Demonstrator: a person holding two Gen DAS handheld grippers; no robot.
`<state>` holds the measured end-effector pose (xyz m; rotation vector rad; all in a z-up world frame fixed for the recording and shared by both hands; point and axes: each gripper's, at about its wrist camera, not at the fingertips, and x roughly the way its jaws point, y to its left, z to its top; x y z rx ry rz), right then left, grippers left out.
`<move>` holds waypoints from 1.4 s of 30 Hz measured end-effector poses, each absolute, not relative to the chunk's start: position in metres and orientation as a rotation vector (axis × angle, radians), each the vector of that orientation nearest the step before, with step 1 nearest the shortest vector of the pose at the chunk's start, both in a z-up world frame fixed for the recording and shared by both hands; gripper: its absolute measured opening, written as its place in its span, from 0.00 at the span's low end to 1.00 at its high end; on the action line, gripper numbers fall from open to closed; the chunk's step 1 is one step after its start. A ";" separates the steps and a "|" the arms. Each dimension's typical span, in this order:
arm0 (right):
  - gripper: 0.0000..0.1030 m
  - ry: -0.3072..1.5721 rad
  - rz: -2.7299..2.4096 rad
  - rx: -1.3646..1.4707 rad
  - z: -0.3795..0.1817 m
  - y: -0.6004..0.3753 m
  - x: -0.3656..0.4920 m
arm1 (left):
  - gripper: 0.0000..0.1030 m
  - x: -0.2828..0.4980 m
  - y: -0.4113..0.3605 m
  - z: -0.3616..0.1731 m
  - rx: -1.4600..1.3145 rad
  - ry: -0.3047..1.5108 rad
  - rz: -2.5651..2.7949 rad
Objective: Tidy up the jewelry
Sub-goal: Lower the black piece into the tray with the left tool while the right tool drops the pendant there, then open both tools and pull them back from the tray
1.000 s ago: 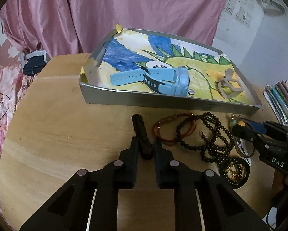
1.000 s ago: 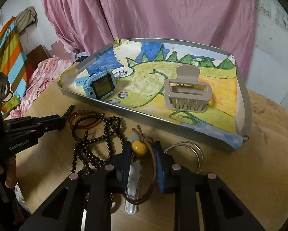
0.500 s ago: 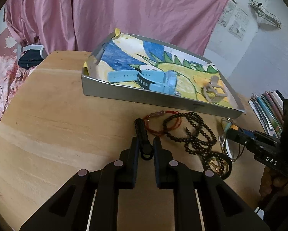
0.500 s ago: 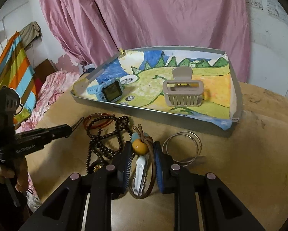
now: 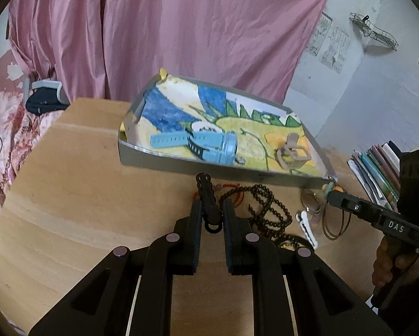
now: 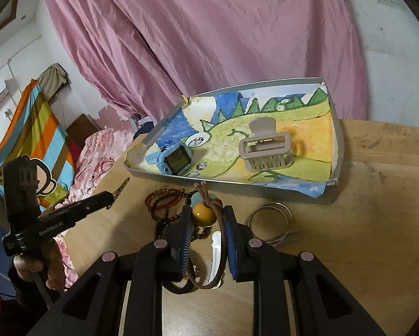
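Note:
My left gripper [image 5: 211, 205] is shut on a black hair clip [image 5: 206, 193], held above the wooden table in front of the tray [image 5: 167, 162]. My right gripper [image 6: 207, 211] is shut on a brown cord bracelet with a yellow bead [image 6: 202, 214]; its loop hangs below the fingers. The paper-lined tray [image 6: 237, 186] holds a blue watch [image 6: 177, 161] and a beige claw clip [image 6: 265, 151]. In the left wrist view the watch [image 5: 201, 142] and claw clip [image 5: 290, 154] lie inside too. The right gripper [image 5: 332, 193] shows at the right edge.
On the table lie a black bead necklace [image 5: 268, 210], red bracelets [image 6: 162, 201], silver bangles [image 6: 271, 221] and a white clip [image 5: 307, 226]. Books [image 5: 377, 168] are stacked at the right. A pink curtain hangs behind. The left gripper [image 6: 114, 194] is off to the left.
Both grippers have risen off the table with their items still held. The cord bracelet now hangs free, and the white clip stays on the table.

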<state>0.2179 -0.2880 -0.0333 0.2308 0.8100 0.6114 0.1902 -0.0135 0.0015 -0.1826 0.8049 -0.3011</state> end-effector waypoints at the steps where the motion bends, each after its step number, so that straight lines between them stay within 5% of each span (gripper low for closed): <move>1: 0.20 0.807 0.609 0.228 -0.032 -0.288 0.218 | 0.11 0.191 -0.014 0.004 -0.180 0.795 -0.302; 13: 0.20 0.748 0.567 0.128 0.005 -0.256 0.270 | 0.11 0.237 -0.012 0.025 -0.179 0.710 -0.300; 24: 0.20 0.885 0.531 0.006 -0.028 -0.212 0.325 | 0.11 0.290 0.001 -0.006 -0.214 0.794 -0.264; 32: 0.32 0.910 0.515 -0.022 -0.041 -0.203 0.325 | 0.12 0.298 0.002 -0.015 -0.243 0.848 -0.267; 33: 0.33 0.907 0.512 -0.025 -0.040 -0.204 0.324 | 0.13 0.299 0.003 -0.016 -0.253 0.856 -0.266; 36: 0.45 0.889 0.495 -0.027 -0.037 -0.209 0.319 | 0.41 0.298 0.007 -0.015 -0.283 0.861 -0.252; 39: 0.59 0.853 0.474 -0.026 -0.030 -0.216 0.309 | 0.48 0.291 0.011 -0.009 -0.304 0.837 -0.250; 42: 0.73 0.794 0.444 -0.028 -0.019 -0.229 0.292 | 0.68 0.280 0.011 -0.001 -0.293 0.813 -0.232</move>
